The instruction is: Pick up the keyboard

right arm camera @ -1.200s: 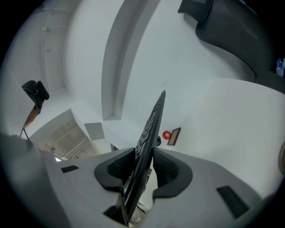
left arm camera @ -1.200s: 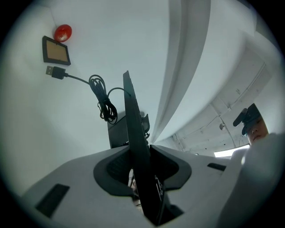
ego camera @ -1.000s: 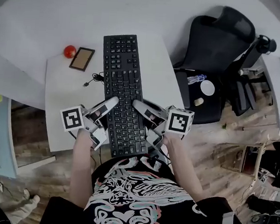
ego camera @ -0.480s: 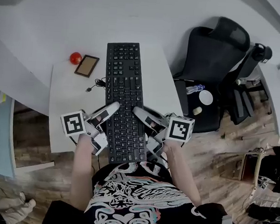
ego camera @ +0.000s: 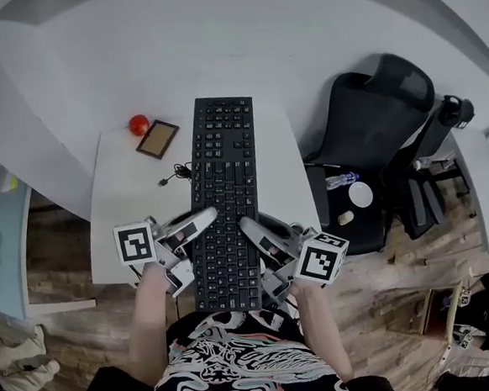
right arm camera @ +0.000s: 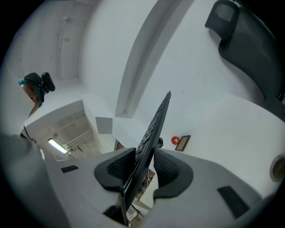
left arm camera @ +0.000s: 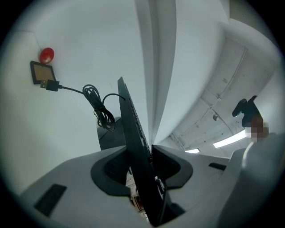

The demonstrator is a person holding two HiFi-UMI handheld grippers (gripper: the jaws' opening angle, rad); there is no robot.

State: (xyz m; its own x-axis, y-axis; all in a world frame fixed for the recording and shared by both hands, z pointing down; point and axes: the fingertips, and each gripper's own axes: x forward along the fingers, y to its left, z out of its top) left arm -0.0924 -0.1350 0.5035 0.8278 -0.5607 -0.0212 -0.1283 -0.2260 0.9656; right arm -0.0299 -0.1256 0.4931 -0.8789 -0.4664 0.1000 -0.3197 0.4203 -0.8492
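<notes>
Gripping the black keyboard [ego camera: 224, 189] from both sides near its 6 o'clock end: left tongs [ego camera: 202, 219] on the 9 o'clock long edge, right tongs [ego camera: 247, 226] on the 3 o'clock long edge. In each gripper view, seen edge-on, with a dark pad against each face. On the left, jaws just been easing wider, though with the board between them and the pads on it. On the right, clenched on the board likewise.

Lying lengthwise from 12 to 6 o'clock over the white desk [ego camera: 121, 214], with the 6 o'clock end past the desk's near edge, close to the person's patterned shirt [ego camera: 232, 358]. Held end raised off the desk, judging by the grey shadow beneath it in the left gripper view; cannot tell for the far end.

At 9 o'clock of the board, beside its upper half, a coiled black cable [ego camera: 177, 175] on the desk. At 10 o'clock, a small framed panel [ego camera: 157, 139], with a red ball [ego camera: 139, 124] just beside it. At 2 o'clock, off the desk, a black office chair [ego camera: 377, 116].
</notes>
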